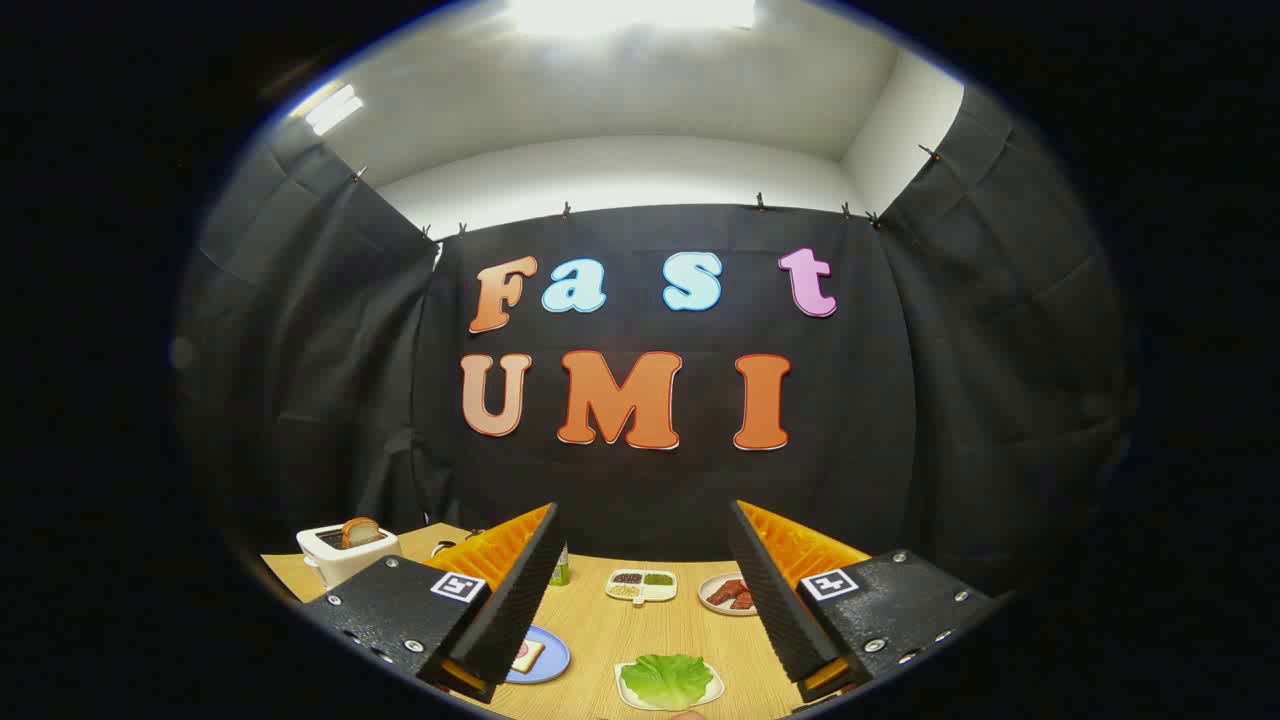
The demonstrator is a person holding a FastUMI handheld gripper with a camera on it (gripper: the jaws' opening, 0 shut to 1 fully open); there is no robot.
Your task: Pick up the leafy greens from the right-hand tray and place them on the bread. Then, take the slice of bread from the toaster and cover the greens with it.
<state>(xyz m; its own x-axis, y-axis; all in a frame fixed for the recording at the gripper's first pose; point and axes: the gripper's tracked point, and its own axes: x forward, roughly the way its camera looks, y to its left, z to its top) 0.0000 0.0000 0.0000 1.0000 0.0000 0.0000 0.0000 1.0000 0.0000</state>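
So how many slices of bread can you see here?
2. One slice stands in the toaster, beyond the open tongs. The other lies on the blue plate, partly behind one finger. More may be hidden.

Your gripper (642, 560) holds its fingers wide apart with nothing between them, and the near finger hides most of the blue plate (548, 660), so you see just a corner of the bread (527, 655) on it. The slice in the toaster (340, 552) shows only its top edge (360, 531), and a green bottle (561, 572) is almost wholly behind the same finger. The divided dish (641, 587) and the small plate of red pieces (728, 593) beyond the fingers are too small to tell what they hold, and the near rim of the leafy greens' tray (668, 696) is cut off below.
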